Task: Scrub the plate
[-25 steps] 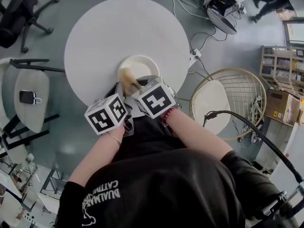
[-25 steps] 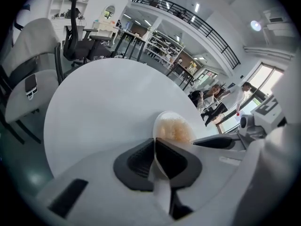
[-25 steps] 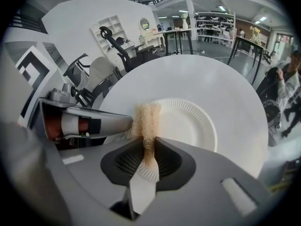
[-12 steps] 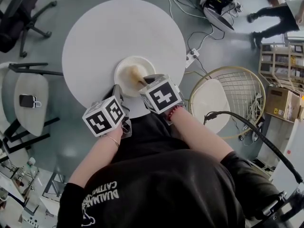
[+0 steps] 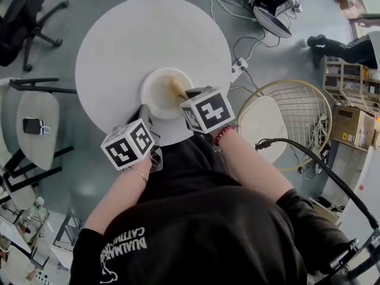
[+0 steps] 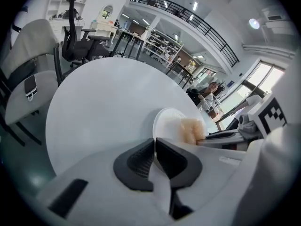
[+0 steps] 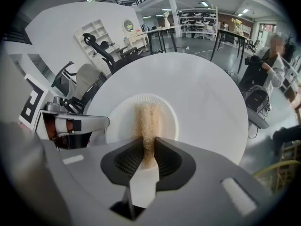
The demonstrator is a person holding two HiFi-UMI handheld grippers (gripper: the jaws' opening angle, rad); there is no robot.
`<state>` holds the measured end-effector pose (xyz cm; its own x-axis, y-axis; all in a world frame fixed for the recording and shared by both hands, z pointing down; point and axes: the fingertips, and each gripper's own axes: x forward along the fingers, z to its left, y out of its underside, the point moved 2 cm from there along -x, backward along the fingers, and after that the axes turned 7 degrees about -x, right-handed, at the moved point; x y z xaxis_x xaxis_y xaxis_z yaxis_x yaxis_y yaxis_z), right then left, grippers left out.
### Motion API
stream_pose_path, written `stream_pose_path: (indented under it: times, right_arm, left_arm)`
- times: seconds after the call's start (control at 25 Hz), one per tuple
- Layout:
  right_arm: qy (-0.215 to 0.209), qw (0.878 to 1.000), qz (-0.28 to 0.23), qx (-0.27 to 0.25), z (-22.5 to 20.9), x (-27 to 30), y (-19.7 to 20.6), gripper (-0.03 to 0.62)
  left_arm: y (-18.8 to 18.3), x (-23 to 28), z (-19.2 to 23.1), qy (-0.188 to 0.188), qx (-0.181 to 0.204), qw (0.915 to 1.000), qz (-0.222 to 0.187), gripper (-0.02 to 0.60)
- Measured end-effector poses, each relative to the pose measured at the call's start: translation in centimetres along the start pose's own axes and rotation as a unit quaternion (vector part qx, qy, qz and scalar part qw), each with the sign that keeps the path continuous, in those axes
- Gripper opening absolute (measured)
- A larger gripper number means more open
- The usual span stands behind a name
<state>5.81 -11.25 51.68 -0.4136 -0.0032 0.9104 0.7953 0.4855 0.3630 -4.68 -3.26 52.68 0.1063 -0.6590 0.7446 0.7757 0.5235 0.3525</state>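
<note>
Scrubbing in mid-stroke, plate steadied by one gripper, pad worked by the other.
Right gripper [image 7: 149, 149] is clamped tight on tan scrub pad [image 7: 147, 119], with the pad lying on white plate [image 5: 153, 97] near the front edge of round table [image 5: 148, 34]. Left gripper [image 6: 154, 142] has its jaws nearly together, apparently pinching the plate's near rim, though the contact is hard to see. Next move, my read: sweep the pad back over the plate's bare left part, pressing lightly so the thin plate doesn't slip from the left grip. Versus a second ago, pad and right gripper have shifted from the plate's left side toward its right. Left gripper and plate have stayed put.
</note>
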Motion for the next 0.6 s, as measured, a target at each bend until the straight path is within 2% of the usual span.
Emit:
stream_pose_path:
  times: [0.24, 0.6]
  right_arm:
    - [0.000, 1.000, -0.001, 0.013, -0.6, -0.2, 0.2, 0.075]
    - [0.028, 0.999, -0.013, 0.031, -3.5, -1.6, 0.7, 0.075]
  left_arm:
    - [0.3, 0.2, 0.1, 0.008, -0.001, 1.0000, 0.003, 0.023]
    - [0.9, 0.3, 0.0, 0.003, -0.021, 0.9998, 0.001, 0.021]
